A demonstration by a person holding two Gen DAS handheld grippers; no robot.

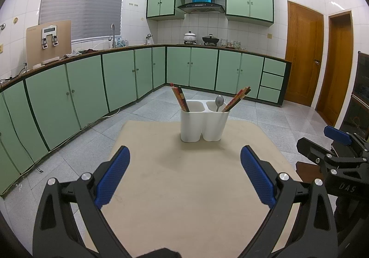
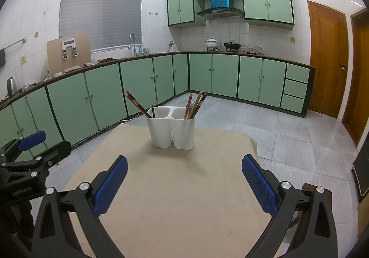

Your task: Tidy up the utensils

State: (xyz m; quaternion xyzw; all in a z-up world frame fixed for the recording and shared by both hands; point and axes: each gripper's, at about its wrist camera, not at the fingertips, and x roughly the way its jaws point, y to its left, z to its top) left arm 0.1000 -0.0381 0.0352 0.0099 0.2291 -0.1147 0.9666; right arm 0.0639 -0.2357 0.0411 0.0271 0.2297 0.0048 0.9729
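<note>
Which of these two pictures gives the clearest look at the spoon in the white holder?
The left wrist view. There the spoon shows its whole bowl standing above the rim of the white holder, clear of the chopsticks. In the right wrist view, only a pale sliver of it peeks out behind the chopsticks.

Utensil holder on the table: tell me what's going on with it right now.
Nobody is handling it. The white two-compartment utensil holder stands upright on the beige-covered table. Chopsticks lean in its left compartment; a spoon and more chopsticks share the right. The left gripper and right gripper are both open and empty, short of it.
</note>
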